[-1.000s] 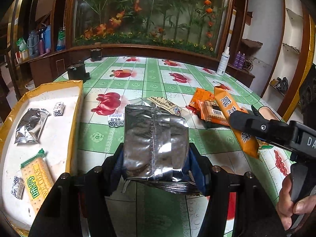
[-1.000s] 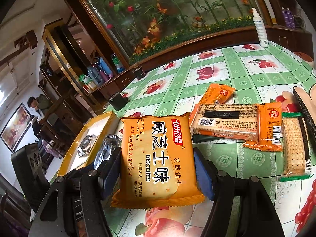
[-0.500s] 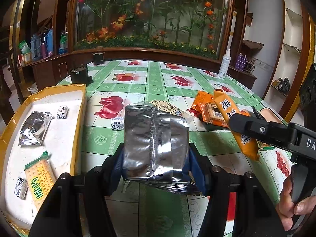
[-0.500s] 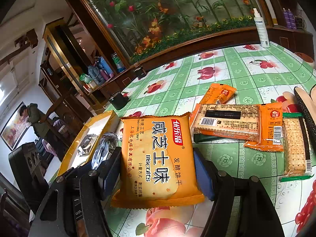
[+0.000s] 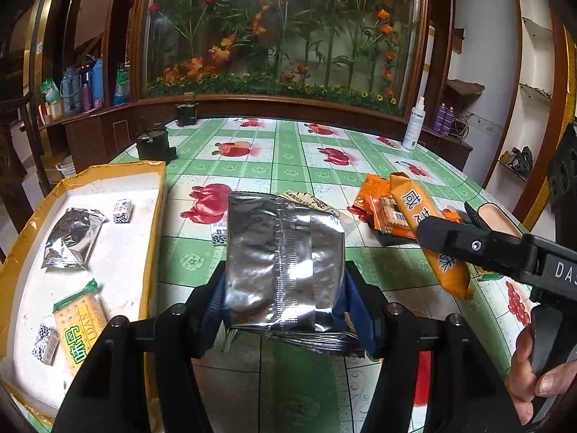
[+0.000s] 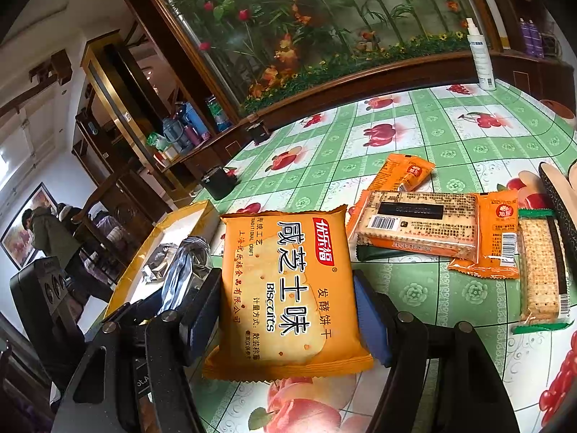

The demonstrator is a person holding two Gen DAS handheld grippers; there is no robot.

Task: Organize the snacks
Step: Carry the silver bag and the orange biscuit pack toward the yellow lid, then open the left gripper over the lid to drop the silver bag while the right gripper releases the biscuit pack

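Gripping silver pkt (image 5: 285, 263) w/ left fingers (image 5: 355, 305); right fingers (image 6: 371, 321) hold biscuit pkt (image 6: 288, 288).

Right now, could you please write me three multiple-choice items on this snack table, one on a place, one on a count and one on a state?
1. Where is the yellow-rimmed tray?
A. left of the silver packet
B. right of it
C. behind the spray bottle

2. How many silver packets lie in the tray?
A. none
B. one
C. three

3. What is the right tool doing?
A. hanging empty
B. gripping a green packet
C. gripping the orange biscuit packet

Answers: 1 A, the tray sits left of the silver packet in the left tool. 2 B, one tray silver packet shows. 3 C, its pads press the packet's sides.
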